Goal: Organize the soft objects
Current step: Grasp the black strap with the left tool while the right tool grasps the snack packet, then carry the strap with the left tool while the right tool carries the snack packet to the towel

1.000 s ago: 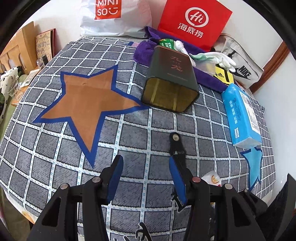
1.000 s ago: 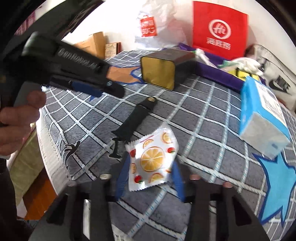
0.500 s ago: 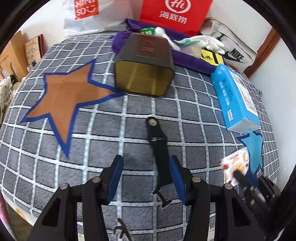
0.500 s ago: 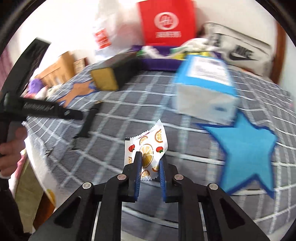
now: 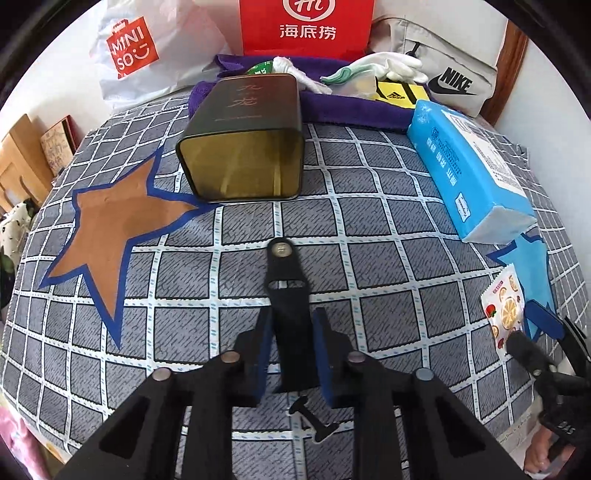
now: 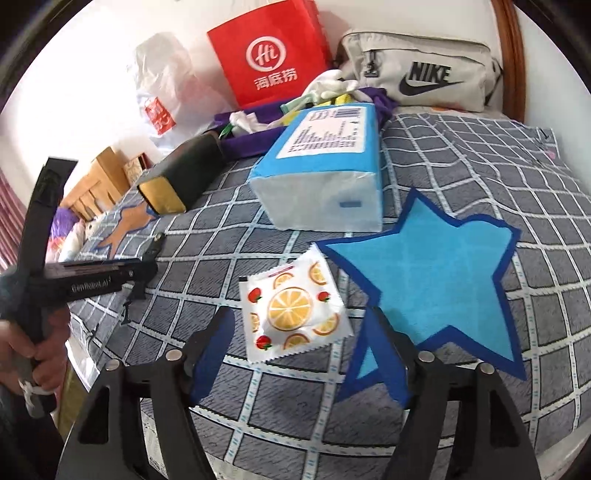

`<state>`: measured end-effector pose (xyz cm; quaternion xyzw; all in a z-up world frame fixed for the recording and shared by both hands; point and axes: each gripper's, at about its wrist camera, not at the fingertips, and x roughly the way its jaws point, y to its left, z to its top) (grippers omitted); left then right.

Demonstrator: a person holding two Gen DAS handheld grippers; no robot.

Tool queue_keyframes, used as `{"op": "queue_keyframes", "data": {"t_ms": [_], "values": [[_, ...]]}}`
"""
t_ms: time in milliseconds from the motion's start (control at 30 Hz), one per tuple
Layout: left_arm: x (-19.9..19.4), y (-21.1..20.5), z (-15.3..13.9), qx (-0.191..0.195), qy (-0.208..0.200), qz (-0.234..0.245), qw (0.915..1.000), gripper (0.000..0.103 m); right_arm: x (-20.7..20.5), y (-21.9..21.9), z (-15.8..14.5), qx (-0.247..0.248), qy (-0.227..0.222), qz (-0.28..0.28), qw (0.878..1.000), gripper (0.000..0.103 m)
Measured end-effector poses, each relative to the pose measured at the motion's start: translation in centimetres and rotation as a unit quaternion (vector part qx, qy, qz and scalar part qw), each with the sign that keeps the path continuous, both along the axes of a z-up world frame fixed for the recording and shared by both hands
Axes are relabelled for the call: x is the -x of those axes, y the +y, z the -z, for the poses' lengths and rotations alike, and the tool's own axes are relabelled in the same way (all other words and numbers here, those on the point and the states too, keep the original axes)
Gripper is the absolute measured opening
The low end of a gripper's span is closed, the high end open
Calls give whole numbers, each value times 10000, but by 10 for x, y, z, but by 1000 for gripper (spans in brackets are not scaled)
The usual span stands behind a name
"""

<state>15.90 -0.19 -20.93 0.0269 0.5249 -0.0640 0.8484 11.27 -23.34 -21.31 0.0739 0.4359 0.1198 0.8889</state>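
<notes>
A black strap with a snap button [image 5: 286, 291] lies on the checked cloth [image 5: 369, 236]. My left gripper [image 5: 291, 354] is shut on the black strap, its blue pads on either side. A white fruit-print sachet [image 6: 293, 308] lies flat beside the blue star patch [image 6: 436, 280]. My right gripper [image 6: 299, 360] is open just behind the sachet, apart from it. The sachet also shows in the left wrist view [image 5: 504, 310]. The left gripper shows in the right wrist view [image 6: 96, 277], held by a hand.
A dark tin [image 5: 245, 136] lies on its side behind the strap. A blue tissue pack [image 5: 465, 166] lies at right. Purple cloth [image 5: 343, 107], white gloves [image 5: 391, 66], a red bag [image 5: 306, 26], a Miniso bag [image 5: 133, 48] and a Nike pouch [image 5: 450, 81] line the back.
My left gripper moved forward and closed on the black strap. My right gripper carried the sachet next to the blue star, laid it flat and opened.
</notes>
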Motion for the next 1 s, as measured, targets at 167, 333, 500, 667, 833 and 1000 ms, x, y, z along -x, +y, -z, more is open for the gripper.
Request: {"op": "queue_keyframes", "data": {"t_ms": [167, 333, 500, 667, 833, 1000], "values": [[4, 12, -1, 118, 42, 127, 9998, 21, -6, 22, 2, 623, -31, -180, 9979, 81], [4, 17, 0, 394, 107, 104, 9991, 26, -9, 38, 6, 1133, -149, -213, 9932, 74], [6, 9, 2, 156, -99, 171, 9997, 21, -10, 32, 2, 1101, -137, -139, 9937, 49], [6, 10, 1, 217, -60, 159, 9996, 20, -11, 24, 1, 1035, -95, -13, 9946, 25], [9, 14, 0, 370, -11, 123, 9992, 20, -13, 14, -1, 652, 119, -8, 9978, 3], [12, 18, -2, 490, 35, 83, 9988, 20, -10, 12, -3, 590, 200, 18, 9981, 3]]}}
